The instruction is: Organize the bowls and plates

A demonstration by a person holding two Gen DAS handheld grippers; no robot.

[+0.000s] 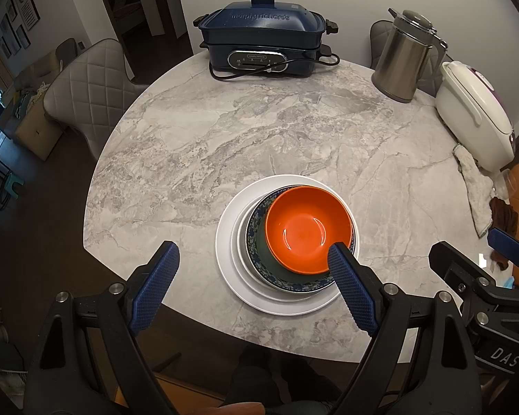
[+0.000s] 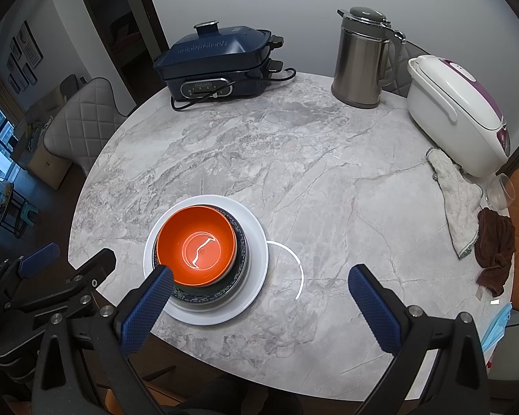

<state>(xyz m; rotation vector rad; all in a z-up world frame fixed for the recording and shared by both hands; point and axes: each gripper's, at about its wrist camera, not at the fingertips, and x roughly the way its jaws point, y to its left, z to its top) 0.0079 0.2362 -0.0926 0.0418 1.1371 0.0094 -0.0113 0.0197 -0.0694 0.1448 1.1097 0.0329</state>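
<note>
one orange bowl (image 1: 306, 230) sits empty, nested in a dark bowl (image 1: 266, 259) on a patterned plate (image 1: 294, 285), on what looks like two white plates (image 1: 225, 242), just ahead of the left gripper (image 1: 251, 257). left and right gripper (image 2: 263, 276) both gape wide, holding nothing. only the right view shows the blue mask (image 2: 498, 328).
</note>
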